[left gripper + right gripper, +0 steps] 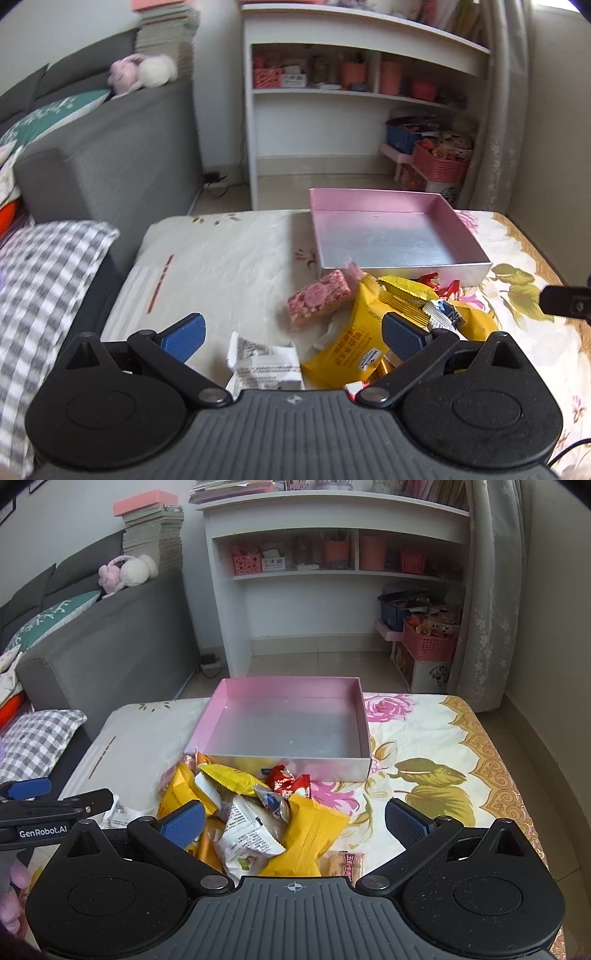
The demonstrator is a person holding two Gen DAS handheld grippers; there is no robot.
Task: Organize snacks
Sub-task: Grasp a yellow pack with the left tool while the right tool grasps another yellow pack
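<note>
On left gripper (55,805) body: "GenRobot.AI"; both left and right gripper (295,818) wide apart, empty, over snack pile (258,812)

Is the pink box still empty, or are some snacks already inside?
Empty. The pink box shows only its bare silver floor in both views; the snacks lie piled on the cloth outside its near wall.

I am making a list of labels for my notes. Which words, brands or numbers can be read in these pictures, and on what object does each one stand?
"GenRobot.AI": white letters on the black body of the left claw.
Yellow packet: Chinese print, too blurred to read.
White packet: small print, unreadable.
Red packet: Chinese characters, too small.
Shelf boxes: labels blurred.
</note>
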